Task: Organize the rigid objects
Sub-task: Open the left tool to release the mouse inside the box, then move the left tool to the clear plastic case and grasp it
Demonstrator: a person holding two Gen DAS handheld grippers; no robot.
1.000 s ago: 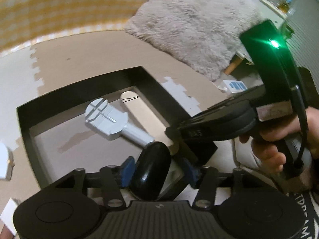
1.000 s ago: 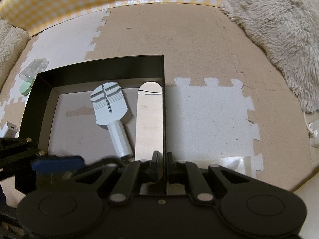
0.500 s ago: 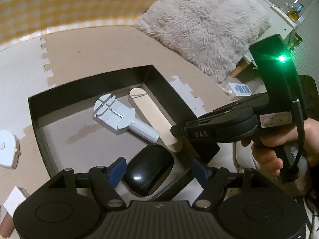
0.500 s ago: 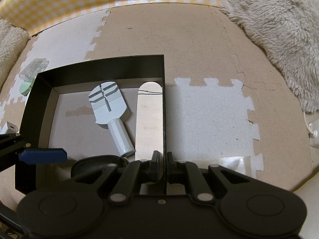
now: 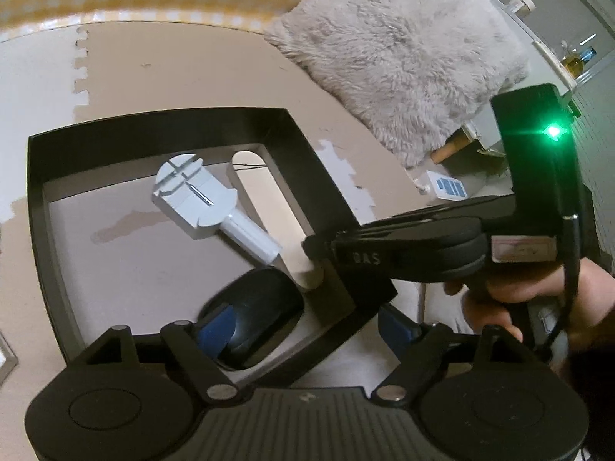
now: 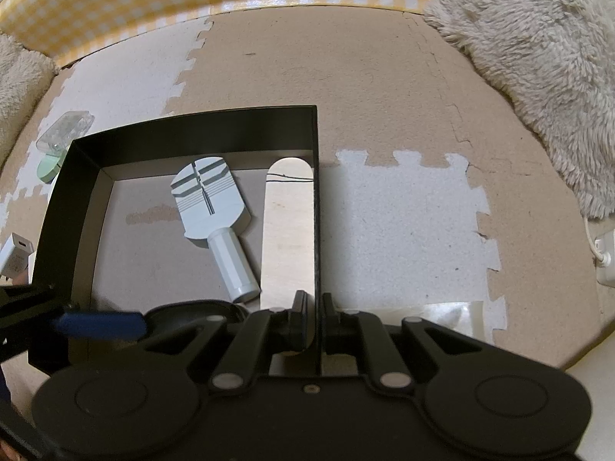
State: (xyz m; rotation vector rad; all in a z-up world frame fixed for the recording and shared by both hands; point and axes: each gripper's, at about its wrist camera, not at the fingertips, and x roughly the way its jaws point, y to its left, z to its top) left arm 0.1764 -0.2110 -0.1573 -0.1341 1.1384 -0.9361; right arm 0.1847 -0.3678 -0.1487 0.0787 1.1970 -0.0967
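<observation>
A black open box (image 5: 153, 126) (image 6: 192, 134) lies on the foam mat. On its floor are a pale blue watch tool (image 5: 192, 196) (image 6: 209, 203), a flat wooden stick (image 5: 265, 199) (image 6: 286, 230) and a glossy black mouse (image 5: 253, 319) (image 6: 184, 315). My left gripper (image 5: 305, 326) hangs over the box's near corner. Its jaws are opening, and the mouse lies flat between the blue pads (image 5: 215, 326), free of them. My right gripper (image 6: 315, 307) (image 5: 319, 247) is shut on the box's right wall.
A fluffy grey cushion (image 5: 403, 57) (image 6: 538, 77) lies beyond the box to the right, with yellow checked cloth (image 6: 153, 7) behind. Left of the box lie a clear and green item (image 6: 61, 142) and a white charger (image 6: 15, 257). A white plug (image 6: 603, 257) sits at the far right.
The left jaws have spread and let go of the mouse, which went from standing on edge between the pads to lying flat in the box. The right gripper has kept still.
</observation>
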